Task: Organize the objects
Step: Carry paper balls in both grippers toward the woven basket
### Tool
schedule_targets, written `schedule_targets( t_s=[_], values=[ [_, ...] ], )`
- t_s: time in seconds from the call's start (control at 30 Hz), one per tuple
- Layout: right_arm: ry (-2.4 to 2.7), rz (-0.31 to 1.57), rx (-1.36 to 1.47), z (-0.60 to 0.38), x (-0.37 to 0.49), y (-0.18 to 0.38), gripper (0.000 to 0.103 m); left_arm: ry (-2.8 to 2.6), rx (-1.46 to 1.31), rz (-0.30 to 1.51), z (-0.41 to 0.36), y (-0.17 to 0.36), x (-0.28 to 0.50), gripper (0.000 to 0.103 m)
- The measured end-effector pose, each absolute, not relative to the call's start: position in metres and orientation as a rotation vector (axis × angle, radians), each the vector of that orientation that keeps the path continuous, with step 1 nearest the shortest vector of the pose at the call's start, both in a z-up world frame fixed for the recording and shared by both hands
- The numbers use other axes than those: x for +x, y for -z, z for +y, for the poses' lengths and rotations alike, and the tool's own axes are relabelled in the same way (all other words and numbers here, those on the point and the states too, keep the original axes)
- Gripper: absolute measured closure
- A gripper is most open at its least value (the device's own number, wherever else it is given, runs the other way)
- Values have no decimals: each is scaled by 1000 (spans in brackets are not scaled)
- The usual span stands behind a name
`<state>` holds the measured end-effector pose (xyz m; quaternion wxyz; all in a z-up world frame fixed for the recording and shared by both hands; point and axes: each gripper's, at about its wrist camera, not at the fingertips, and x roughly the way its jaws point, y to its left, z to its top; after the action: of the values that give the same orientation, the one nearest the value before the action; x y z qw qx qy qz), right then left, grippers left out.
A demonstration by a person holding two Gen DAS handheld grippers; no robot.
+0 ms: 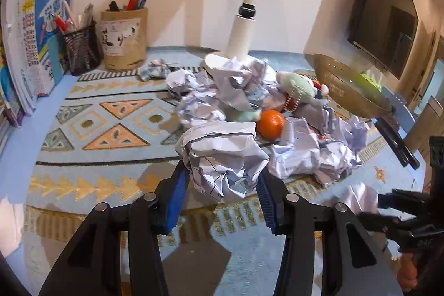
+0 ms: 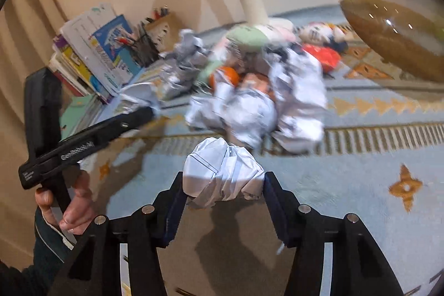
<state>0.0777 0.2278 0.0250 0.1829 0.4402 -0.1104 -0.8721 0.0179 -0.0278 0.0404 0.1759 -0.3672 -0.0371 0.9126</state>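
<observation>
Presently, a crumpled paper ball (image 1: 224, 160) is clamped in the left tool (image 1: 222, 193), another paper wad (image 2: 222, 171) in the right tool (image 2: 223, 190); both judged light, crushable, best pinched mid-bulk.

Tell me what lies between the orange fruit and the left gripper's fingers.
In the left wrist view, a crumpled paper ball lies between the orange and the left gripper, whose fingers clamp it.
</observation>
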Motion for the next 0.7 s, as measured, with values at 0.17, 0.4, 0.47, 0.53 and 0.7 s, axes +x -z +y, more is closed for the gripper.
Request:
schedule_targets(
  t_s=[0.17,0.4,0.47,0.53,0.7],
  values=[
    [2462,-363,1259,232,78,-21,22,-2568,-1083,-165,-37,-35,7,57],
    [2528,-369,1191,230,81,-15,23,-2598,-1024,-62,-30,-38,22,57],
    [2568,-337,1194,225,84,-15,44,-2604,-1041,-72,-31,-37,21,57],
    [2577,-371,1138,226,90,-17,47,-2609,-1033,-71,-31,-38,23,57],
    [2610,-406,1065,237,114,-25,47,-2613,-1010,44,-14,-38,32,57]
  ],
)
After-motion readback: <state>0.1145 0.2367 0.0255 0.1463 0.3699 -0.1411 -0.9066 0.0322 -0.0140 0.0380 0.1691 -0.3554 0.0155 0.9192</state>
